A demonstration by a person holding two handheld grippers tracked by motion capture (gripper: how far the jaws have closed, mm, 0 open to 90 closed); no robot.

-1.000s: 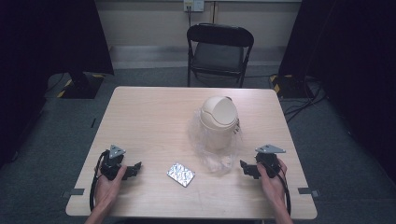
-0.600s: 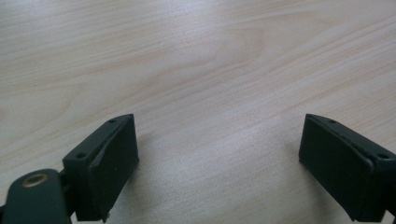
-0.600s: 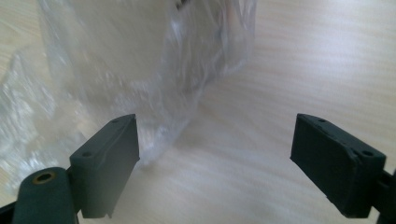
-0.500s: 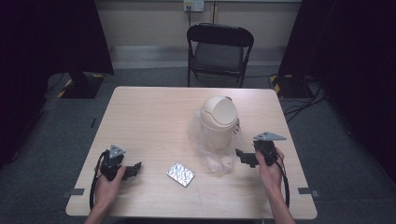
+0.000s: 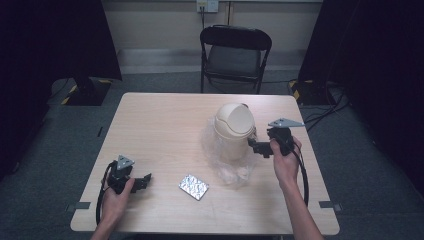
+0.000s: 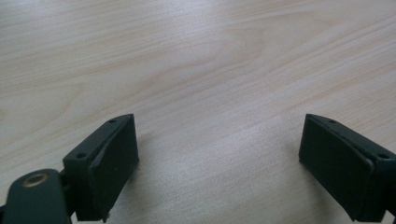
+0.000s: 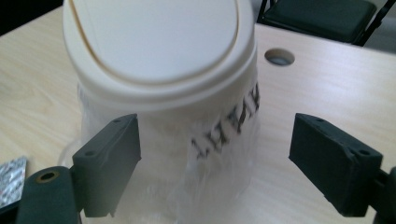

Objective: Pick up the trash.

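Observation:
A cream bin with a swing lid (image 5: 233, 127) stands right of the table's middle, inside a clear plastic bag (image 5: 232, 172) bunched around its base. My right gripper (image 5: 254, 146) hangs above the table just right of the bin, open; its jaws have just been closing a little with nothing pressed between them. In the right gripper view the bin (image 7: 159, 56) stands close ahead of the right gripper (image 7: 215, 135), its bag (image 7: 210, 177) printed with dark letters. A silver foil packet (image 5: 194, 186) lies near the front. My left gripper (image 5: 145, 181) rests open on the table's front left, and between its fingers (image 6: 112, 163) I see bare wood.
The light wood table (image 5: 160, 125) has a round cable hole (image 7: 279, 57) behind the bin. A black folding chair (image 5: 235, 52) stands beyond the far edge. The foil packet (image 7: 10, 177) shows at the lower left of the right gripper view.
My right gripper has risen from the table's front right and moved in toward the bin's right side. The left gripper, the bin and the foil packet have stayed put.

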